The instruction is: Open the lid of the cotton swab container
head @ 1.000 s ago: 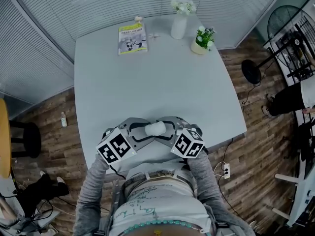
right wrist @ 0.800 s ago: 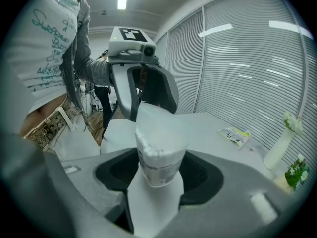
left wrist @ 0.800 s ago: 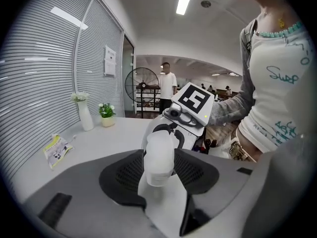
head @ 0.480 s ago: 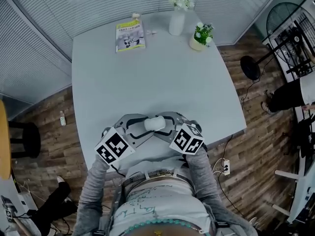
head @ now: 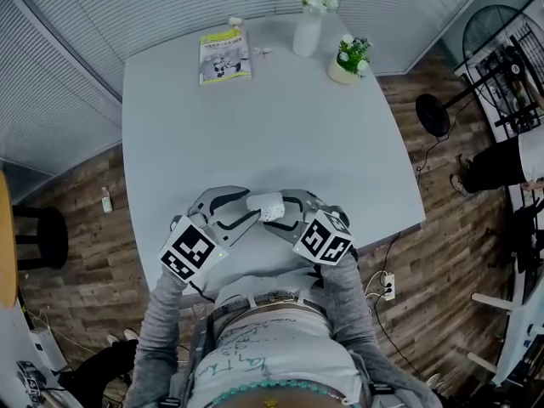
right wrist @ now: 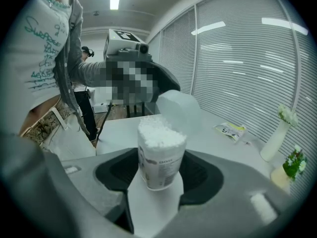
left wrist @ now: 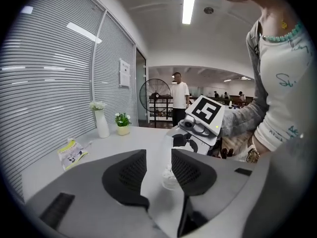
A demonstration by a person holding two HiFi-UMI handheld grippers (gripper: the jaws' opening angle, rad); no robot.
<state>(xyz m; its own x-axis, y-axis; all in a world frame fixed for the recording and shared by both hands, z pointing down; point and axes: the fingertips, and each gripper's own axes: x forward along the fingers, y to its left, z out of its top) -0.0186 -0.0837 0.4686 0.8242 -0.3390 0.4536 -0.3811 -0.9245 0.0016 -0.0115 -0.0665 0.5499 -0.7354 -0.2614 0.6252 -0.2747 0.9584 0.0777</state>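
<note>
The cotton swab container (right wrist: 160,155), a small labelled tub packed with white swabs, stands upright between the pads of my right gripper (right wrist: 161,171), which is shut on its sides. Its translucent lid (right wrist: 179,111) is tipped up and back behind the rim. In the head view the container (head: 266,205) is held just above the table's near edge, with my right gripper (head: 278,212) and left gripper (head: 248,204) meeting at it. My left gripper (left wrist: 159,170) has the lid (left wrist: 166,150) between its jaws. The jaws are closing, with a gap still showing beside the left pad.
On the grey table (head: 255,134) a booklet (head: 224,56), a white vase (head: 307,28) and a small potted plant (head: 348,60) stand at the far end. A floor fan (head: 438,117) stands to the right. A person (left wrist: 179,100) stands in the background.
Both grippers and the container have shifted slightly away from the body. The left gripper's marker cube has slid a little to the left.
</note>
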